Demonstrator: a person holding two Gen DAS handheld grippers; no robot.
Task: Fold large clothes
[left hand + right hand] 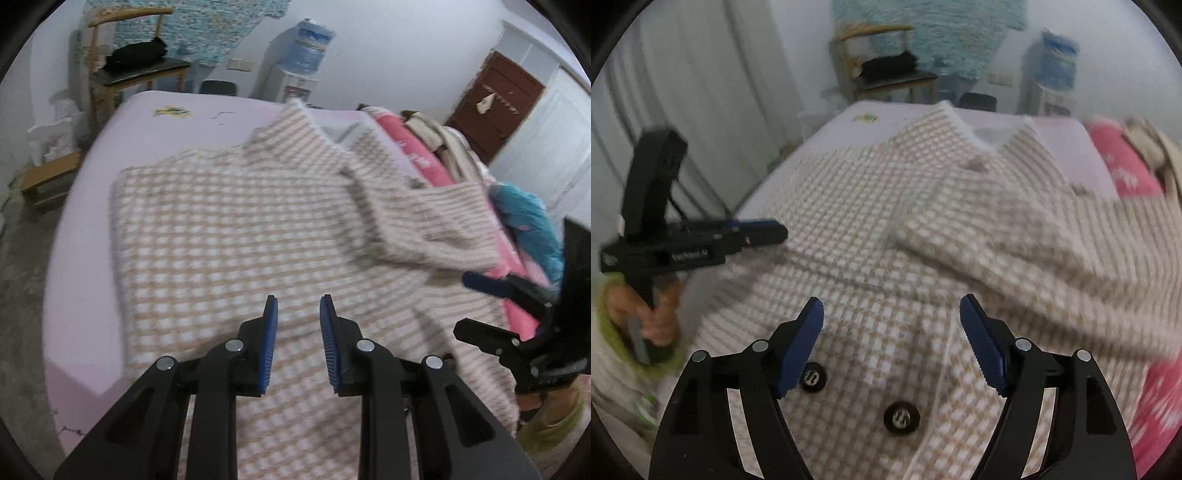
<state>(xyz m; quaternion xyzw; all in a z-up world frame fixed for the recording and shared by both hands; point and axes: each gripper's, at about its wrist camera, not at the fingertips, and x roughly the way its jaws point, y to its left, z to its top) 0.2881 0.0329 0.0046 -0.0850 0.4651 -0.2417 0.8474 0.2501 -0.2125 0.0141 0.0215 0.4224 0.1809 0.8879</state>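
A large beige-and-white checked coat (240, 221) lies spread on the bed, collar at the far end. One sleeve (424, 221) is folded across its right side. My left gripper (298, 299) hovers over the coat's lower middle, its blue pads a narrow gap apart with nothing between them. The right wrist view shows the coat (886, 221) with two black buttons (902, 418) near the hem. My right gripper (892, 301) stands wide open just above them, holding nothing. The right gripper (463, 302) also shows at the right edge of the left wrist view, and the left gripper (775, 229) at the left of the right wrist view.
The bed has a lilac sheet (92, 221). Pink bedding (417, 155) and a blue garment (532, 218) are piled along its right side. A wooden chair (140, 70) and a water dispenser (306, 51) stand beyond the far end. A hand (653, 314) grips the left tool.
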